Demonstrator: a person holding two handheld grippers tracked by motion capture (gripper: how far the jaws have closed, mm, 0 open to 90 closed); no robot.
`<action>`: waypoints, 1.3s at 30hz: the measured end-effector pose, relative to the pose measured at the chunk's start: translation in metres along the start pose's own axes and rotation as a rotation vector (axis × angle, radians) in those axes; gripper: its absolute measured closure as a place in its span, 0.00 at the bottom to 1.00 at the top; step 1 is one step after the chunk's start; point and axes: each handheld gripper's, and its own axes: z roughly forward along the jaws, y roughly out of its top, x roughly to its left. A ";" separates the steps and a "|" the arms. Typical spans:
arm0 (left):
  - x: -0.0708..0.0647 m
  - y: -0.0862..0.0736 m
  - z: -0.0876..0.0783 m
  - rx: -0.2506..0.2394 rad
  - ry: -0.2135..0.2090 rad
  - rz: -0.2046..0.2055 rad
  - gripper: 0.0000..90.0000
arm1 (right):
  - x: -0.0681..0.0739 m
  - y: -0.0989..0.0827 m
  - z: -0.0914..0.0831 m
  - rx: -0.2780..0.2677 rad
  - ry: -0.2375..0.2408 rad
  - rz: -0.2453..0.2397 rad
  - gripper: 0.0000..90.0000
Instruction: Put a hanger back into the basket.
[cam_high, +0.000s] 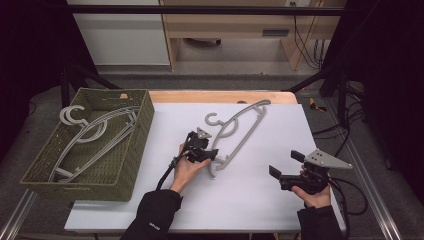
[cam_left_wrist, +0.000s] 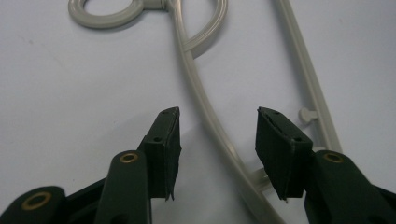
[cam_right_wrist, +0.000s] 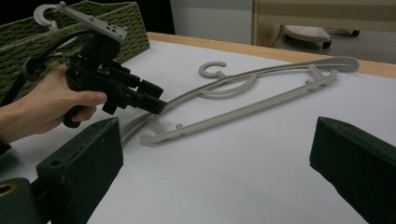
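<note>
**Squaring up on the hanger before the squeeze**

White sheet over a wooden table (cam_high: 165, 200), dark surroundings beyond. Noted at far left a woven green basket (cam_high: 135, 150), with several grey hangers (cam_high: 95, 131) already lying inside. Found the left gripper (cam_high: 212, 156) just right of the basket, near mid-table, held low over the one loose hanger (cam_high: 243, 131). Saw that hanger flat and diagonal on the sheet, hook end toward the basket side, far shoulder up near the table's back edge. Caught the left jaws parted and straddling the curved arm (cam_left_wrist: 205, 112) close to its near tip, one pad on each side and neither pressing yet: released, nothing grasped.

Judged the step in hand as securing that arm for a lift. Seemed best to centre the thin plastic between the pads first, since an off-centre closure could shove it sideways across the smooth sheet. Seemed wise also to keep the pads low enough to take the arm's full thickness, without dragging on the sheet. Reckoned that a grip so near one end would leave a long free length likely to droop or swing, so called for a firm clench and a slow, level raise.

Found the right gripper (cam_high: 286, 164) at the right edge, well apart from the hanger, jaws spread wide and empty. Looked free to steady the far shoulder if needed.
</note>
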 end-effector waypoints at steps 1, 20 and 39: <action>0.001 0.000 0.001 0.004 -0.002 -0.008 0.57 | 0.000 0.000 0.000 -0.001 0.002 0.003 0.03; -0.002 0.000 0.005 0.084 0.050 -0.014 0.81 | 0.001 0.000 0.000 -0.005 0.002 0.006 0.03; 0.026 -0.036 -0.052 0.208 0.092 0.100 0.91 | 0.001 0.000 -0.001 0.003 0.000 -0.002 0.03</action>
